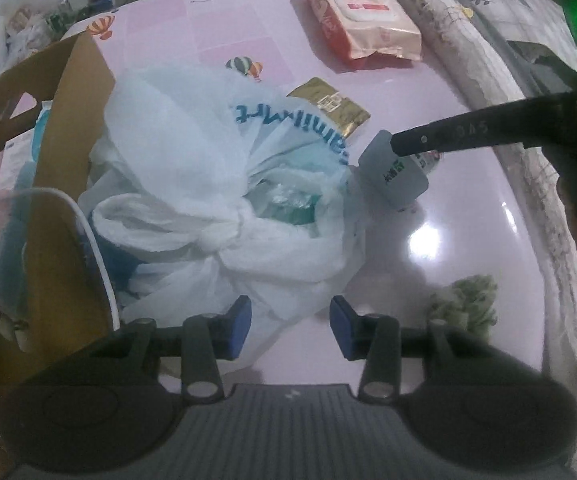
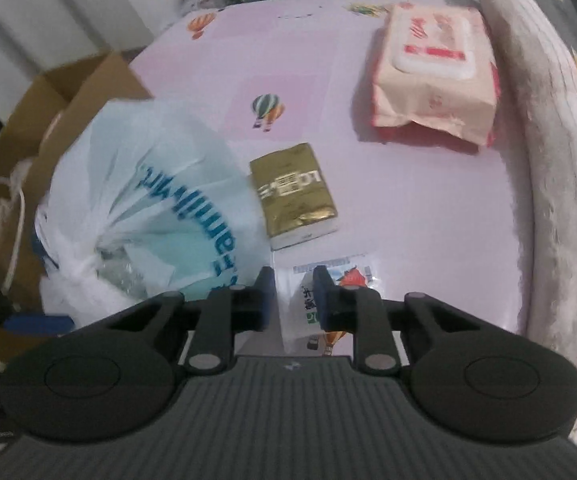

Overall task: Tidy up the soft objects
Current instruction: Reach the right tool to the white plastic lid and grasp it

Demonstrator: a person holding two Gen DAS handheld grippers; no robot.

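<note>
Our right gripper (image 2: pixel 293 294) is clamped on a small white sachet (image 2: pixel 308 312) just above the pink table (image 2: pixel 428 220), while our left gripper (image 1: pixel 290 330) stands partly apart over the near edge of a knotted white plastic bag (image 1: pixel 216 200), and we cannot tell whether its pads touch the plastic. The bag leans against an open cardboard box (image 1: pixel 76 128) at the left, with a gold tissue pack (image 2: pixel 294 196) just beside its far side. A large pink wet-wipes pack (image 2: pixel 434 76) lies well apart near the table's far right, and a green fluffy clump (image 1: pixel 464 304) sits near the left gripper.
</note>
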